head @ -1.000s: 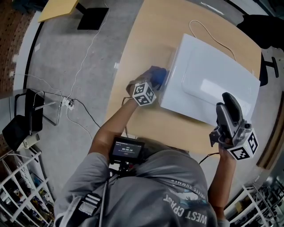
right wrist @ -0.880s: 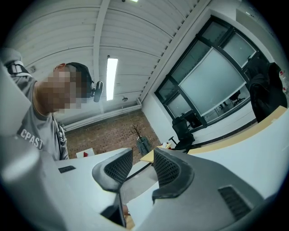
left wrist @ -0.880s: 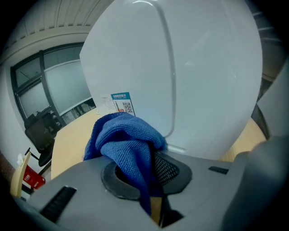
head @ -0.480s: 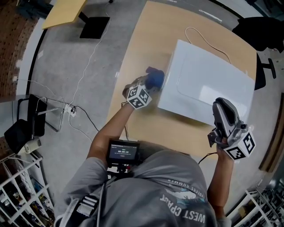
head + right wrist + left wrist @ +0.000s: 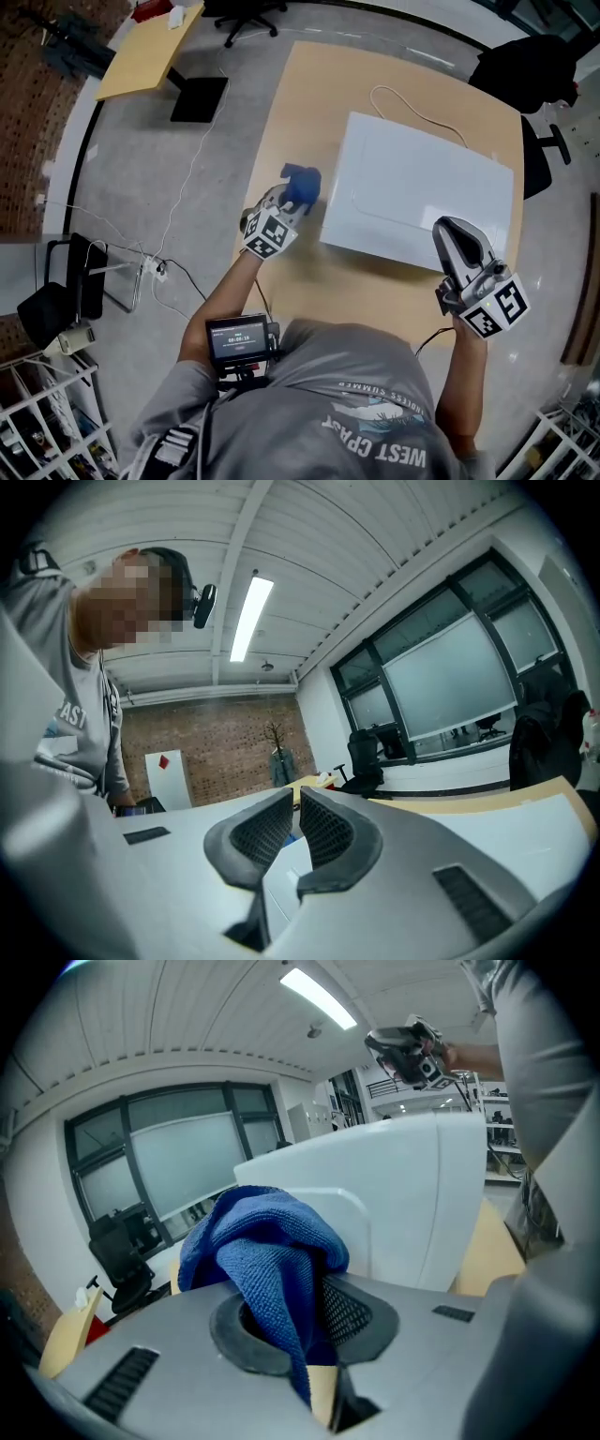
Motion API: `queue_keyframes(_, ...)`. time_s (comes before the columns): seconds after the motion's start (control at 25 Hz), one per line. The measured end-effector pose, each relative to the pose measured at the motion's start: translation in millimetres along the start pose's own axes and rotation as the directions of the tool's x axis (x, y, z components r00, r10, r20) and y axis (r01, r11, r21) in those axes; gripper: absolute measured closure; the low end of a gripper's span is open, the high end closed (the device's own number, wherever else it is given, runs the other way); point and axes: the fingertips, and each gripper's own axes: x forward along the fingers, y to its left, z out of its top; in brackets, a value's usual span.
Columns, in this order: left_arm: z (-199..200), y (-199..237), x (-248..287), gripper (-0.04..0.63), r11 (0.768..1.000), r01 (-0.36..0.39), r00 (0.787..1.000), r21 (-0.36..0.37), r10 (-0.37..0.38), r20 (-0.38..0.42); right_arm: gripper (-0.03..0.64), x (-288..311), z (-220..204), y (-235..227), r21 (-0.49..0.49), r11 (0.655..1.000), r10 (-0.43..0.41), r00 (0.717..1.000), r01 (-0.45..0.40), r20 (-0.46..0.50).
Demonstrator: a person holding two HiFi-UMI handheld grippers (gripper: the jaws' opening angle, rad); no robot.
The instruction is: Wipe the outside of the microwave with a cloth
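Observation:
The white microwave stands on the wooden table. My left gripper is shut on a bunched blue cloth and hangs just off the microwave's left side, a little apart from it. In the left gripper view the cloth bulges out over the jaws of the left gripper, with the microwave right behind it. My right gripper hovers over the microwave's near right corner. Its jaws have just been closing. In the right gripper view the right gripper holds nothing between its pads.
A white cable loops on the table behind the microwave. A black office chair stands at the far right and a second desk at the far left. Cables run over the floor on the left. Wire racks fill the near corners.
My left gripper has come away from the microwave's left side with the cloth and risen. The right gripper's jaws have closed from wide open, and it has shifted slightly.

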Motion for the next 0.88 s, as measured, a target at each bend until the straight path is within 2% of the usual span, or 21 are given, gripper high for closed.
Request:
queue_keyframes(0.24,47.4,2.8,-45.2,0.52,0.999,-0.027,0.994,-0.023,0.03,0.103,0.58,-20.1,8.1,-1.9,-0.036,0.998,-0.042,0.999,0.042,0.01)
queue_keyframes(0.48,90.0,-8.5,-93.4,0.52,0.996,-0.006,0.971,-0.085,0.026,0.237,0.583,-35.6,11.0,2.2,-0.107,0.991,-0.082,0.997,0.081,-0.002)
queue_keyframes(0.68,124.2,-20.3,-130.9,0.52,0.991,0.028,0.93,-0.133,0.023,0.368,0.584,-53.9,8.7,5.9,-0.119,0.986,-0.114,0.993,0.114,0.005)
queue_keyframes(0.88,147.2,-39.2,-153.9,0.52,0.974,0.143,0.88,-0.175,-0.044,0.473,0.588,-80.0,9.5,12.7,-0.111,0.984,-0.141,0.99,0.141,0.016)
